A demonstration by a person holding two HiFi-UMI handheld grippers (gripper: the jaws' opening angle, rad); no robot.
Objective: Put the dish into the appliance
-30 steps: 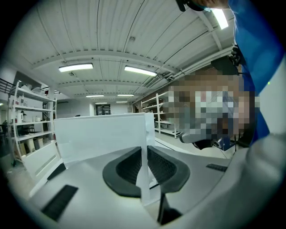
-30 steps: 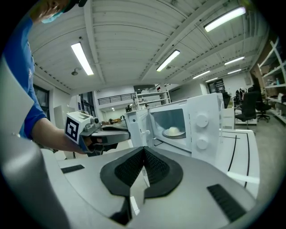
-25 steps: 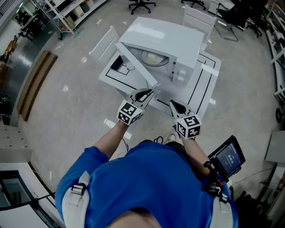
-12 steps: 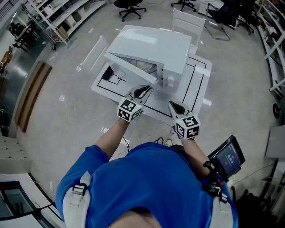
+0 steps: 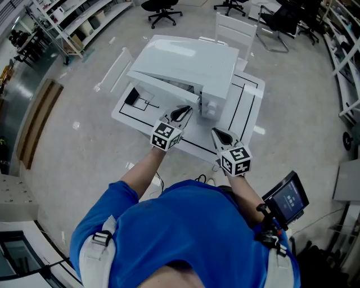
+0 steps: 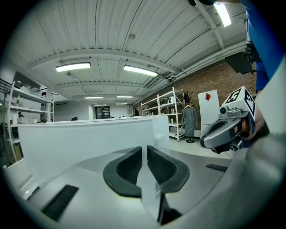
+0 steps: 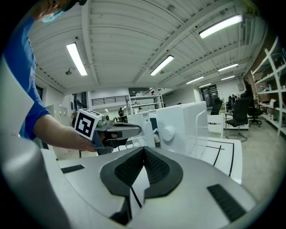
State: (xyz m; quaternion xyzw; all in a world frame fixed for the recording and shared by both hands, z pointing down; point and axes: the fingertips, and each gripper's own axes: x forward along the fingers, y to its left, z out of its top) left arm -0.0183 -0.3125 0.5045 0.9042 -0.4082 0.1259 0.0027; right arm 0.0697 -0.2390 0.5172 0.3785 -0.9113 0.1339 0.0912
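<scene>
A white microwave [image 5: 191, 62] stands on a white table [image 5: 247, 107] marked with black lines. Its door [image 5: 163, 90] hangs only slightly ajar and hides the dish inside. My left gripper [image 5: 183, 112] has its tips at the door's free edge. In the left gripper view the jaws [image 6: 144, 150] are all but closed, with nothing seen between them and the door's white face [image 6: 89, 143] right ahead. My right gripper [image 5: 221, 135] hovers at the table's near edge, shut and empty [image 7: 144, 150], facing the microwave's knob [image 7: 168, 133].
A white chair [image 5: 233, 28] stands behind the table, with office chairs [image 5: 160, 7] farther back. Shelving [image 5: 67, 22] lines the left side and a wooden board [image 5: 36, 124] lies on the floor. A small screen [image 5: 287, 197] hangs at the person's right hip.
The microwave door has swung from wide open to nearly closed, with my left gripper following its edge toward the microwave. The dish, visible inside before, is now hidden. The right gripper has barely moved.
</scene>
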